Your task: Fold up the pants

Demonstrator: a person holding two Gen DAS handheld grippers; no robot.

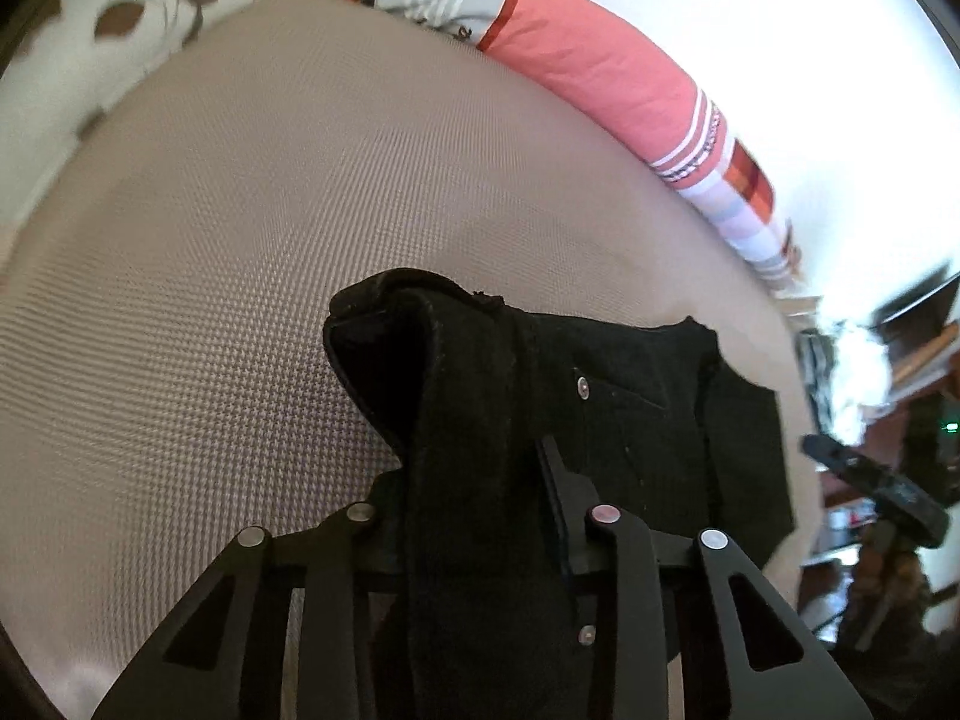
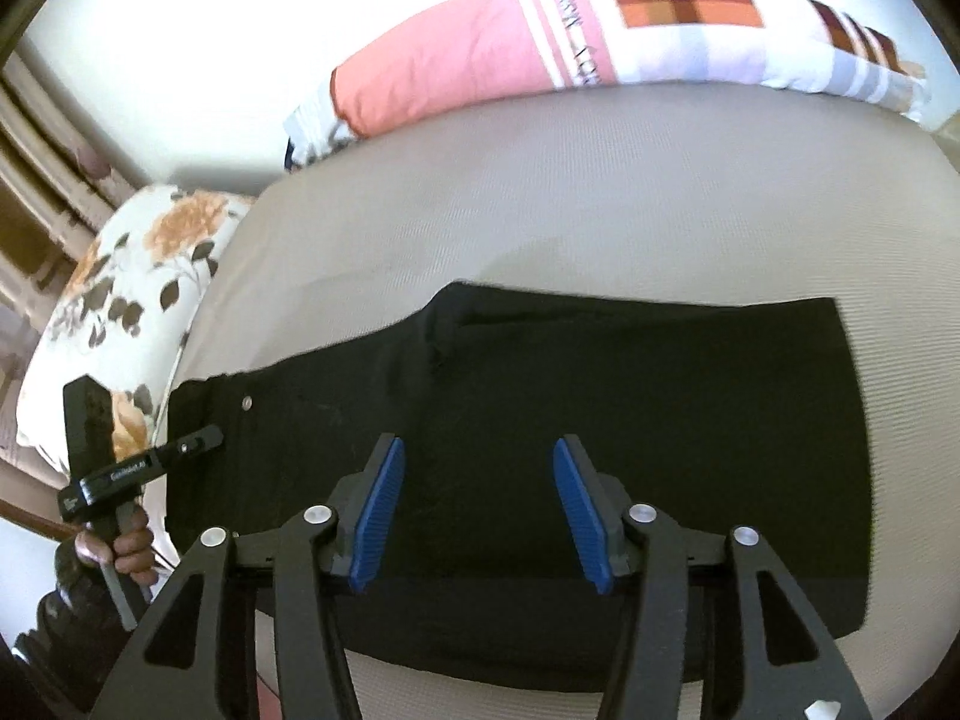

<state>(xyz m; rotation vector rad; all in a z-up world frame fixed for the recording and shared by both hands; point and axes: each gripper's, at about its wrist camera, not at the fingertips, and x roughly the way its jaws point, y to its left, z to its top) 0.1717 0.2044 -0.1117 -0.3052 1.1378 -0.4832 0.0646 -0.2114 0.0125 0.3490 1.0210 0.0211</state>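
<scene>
In the left wrist view, my left gripper (image 1: 480, 516) sits at the bottom middle of the frame, and its fingers are pinched tight on a thick bunch of the black pants (image 1: 630, 420). The cloth stands up like a little tent in the middle of the frame. The rest of the pants lies flat to the right on the beige bed sheet (image 1: 240, 240). A pink striped pillow (image 1: 600, 78) runs along the upper right, and a flower pillow (image 1: 90, 30) is in the upper left. In the right wrist view, my right gripper (image 2: 477, 504) is at the bottom middle. Its blue finger pads (image 2: 378, 516) are spread wide and hold nothing, just above the pants (image 2: 660, 420), which lie flat across the middle of the frame. I see the left gripper (image 2: 198, 441) at the left edge, on the waist end by the metal button (image 2: 246, 402). I think the bunch could slip out if I pull too fast. The fold could also come out crooked, because only one end is held.
</scene>
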